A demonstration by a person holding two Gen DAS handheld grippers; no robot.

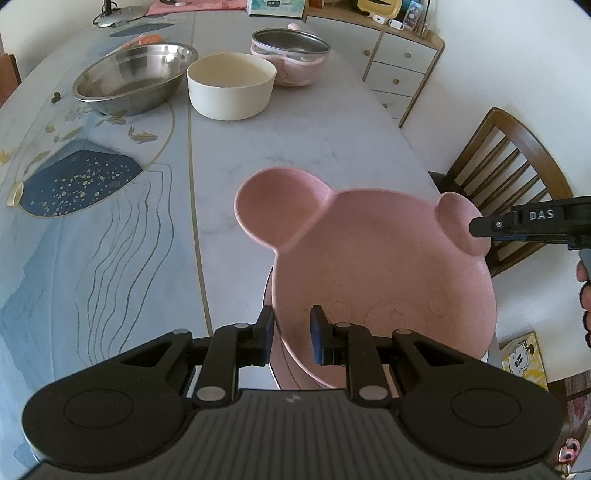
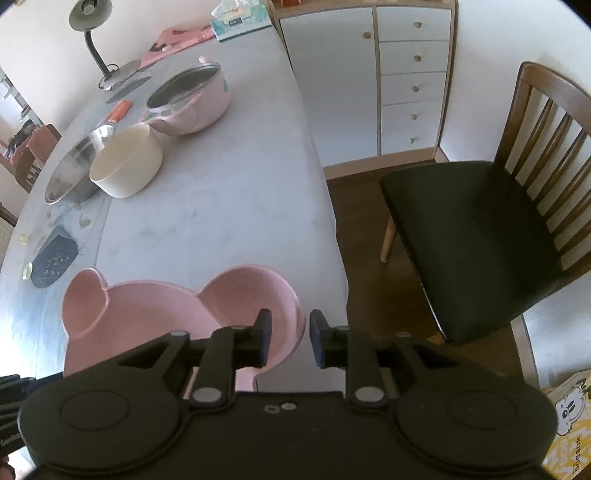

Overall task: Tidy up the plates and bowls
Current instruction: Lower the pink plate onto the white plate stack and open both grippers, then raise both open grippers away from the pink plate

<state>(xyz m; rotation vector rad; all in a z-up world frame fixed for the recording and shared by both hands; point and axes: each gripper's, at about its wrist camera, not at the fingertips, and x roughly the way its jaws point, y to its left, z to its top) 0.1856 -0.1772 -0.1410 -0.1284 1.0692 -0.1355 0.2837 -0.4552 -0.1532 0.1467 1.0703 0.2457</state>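
A pink bear-shaped plate with two round ears is held above the table near its right edge. My left gripper straddles the plate's near rim, jaws part open with a gap to the rim. My right gripper straddles the rim of the plate's right ear, jaws part open; it shows in the left wrist view at that ear. Far across the table stand a cream bowl, a steel bowl and a pink pot.
The marble table has a blue painted pattern on its left. A wooden chair stands right of the table, a drawer cabinet behind it. A desk lamp and tissue box sit at the far end.
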